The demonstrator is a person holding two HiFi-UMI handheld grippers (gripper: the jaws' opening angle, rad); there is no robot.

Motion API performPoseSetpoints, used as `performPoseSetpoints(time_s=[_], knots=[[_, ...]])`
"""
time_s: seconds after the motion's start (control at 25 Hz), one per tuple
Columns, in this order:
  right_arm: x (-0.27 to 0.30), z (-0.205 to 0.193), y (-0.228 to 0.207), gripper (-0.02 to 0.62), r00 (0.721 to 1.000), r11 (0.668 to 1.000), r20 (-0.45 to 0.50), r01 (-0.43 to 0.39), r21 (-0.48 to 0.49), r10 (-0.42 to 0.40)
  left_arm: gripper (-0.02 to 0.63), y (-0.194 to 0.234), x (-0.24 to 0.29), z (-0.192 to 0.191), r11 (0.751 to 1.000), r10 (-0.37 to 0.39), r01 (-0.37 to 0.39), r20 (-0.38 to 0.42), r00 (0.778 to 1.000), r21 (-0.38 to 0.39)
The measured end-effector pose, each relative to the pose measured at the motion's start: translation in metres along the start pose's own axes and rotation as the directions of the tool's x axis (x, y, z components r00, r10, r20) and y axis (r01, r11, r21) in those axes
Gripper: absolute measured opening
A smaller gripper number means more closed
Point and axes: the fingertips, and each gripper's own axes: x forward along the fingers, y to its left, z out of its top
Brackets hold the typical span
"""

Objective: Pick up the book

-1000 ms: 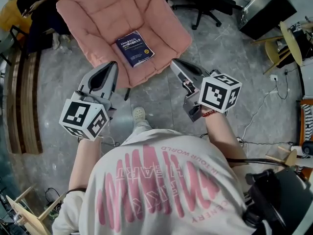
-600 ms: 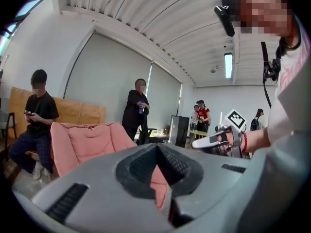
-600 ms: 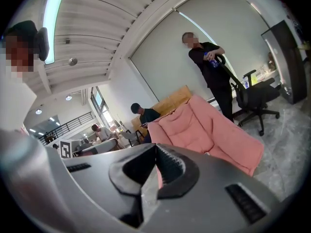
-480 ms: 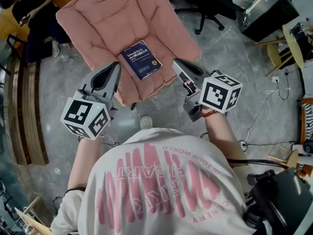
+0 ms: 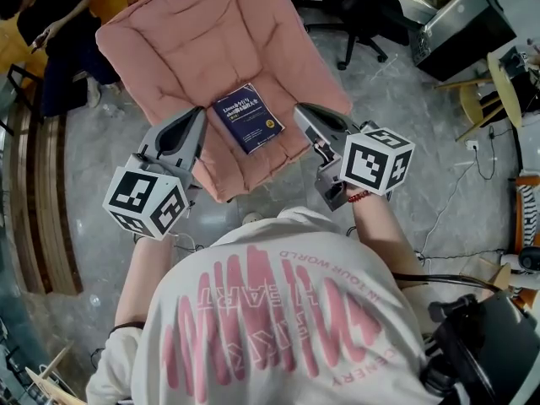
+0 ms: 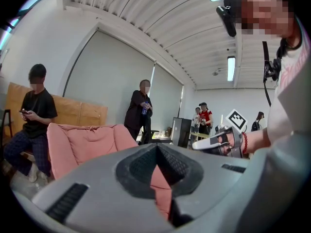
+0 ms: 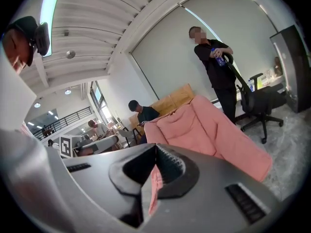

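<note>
The dark blue book (image 5: 247, 117) lies flat on the seat of the pink armchair (image 5: 186, 32). My left gripper (image 5: 197, 115) and right gripper (image 5: 300, 112) hover over the seat's front edge, flanking the book, jaws pressed together, empty.

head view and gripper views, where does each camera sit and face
Head view: on the person's head, facing steeply down at a dark blue paperback book on a pink padded chair; torso, left gripper, right gripper show.
Left gripper view: on that gripper, facing the chair along shut jaws; right gripper at right.
Right gripper view: on that gripper, facing the chair along shut jaws; left gripper at left.
Shared: all show the chair; only the head view shows the book.
</note>
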Motion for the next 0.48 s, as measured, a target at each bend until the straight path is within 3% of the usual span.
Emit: performPoseSetpoints(time_s=[0.24, 0.48], knots=[[0.018, 0.006, -0.021, 0.011, 1.000, 1.000, -0.011, 0.005, -0.023, -0.005, 0.008, 0.013, 0.017, -0.008, 1.000, 0.015, -0.015, 0.012, 1.000, 0.001], [0.058, 0.007, -0.043, 0.011, 0.994, 0.996, -0.083, -0.074, -0.042, 0.070, 0.008, 0.041, 0.031, -0.032, 0.993, 0.113, -0.113, -0.005, 0.994, -0.040]])
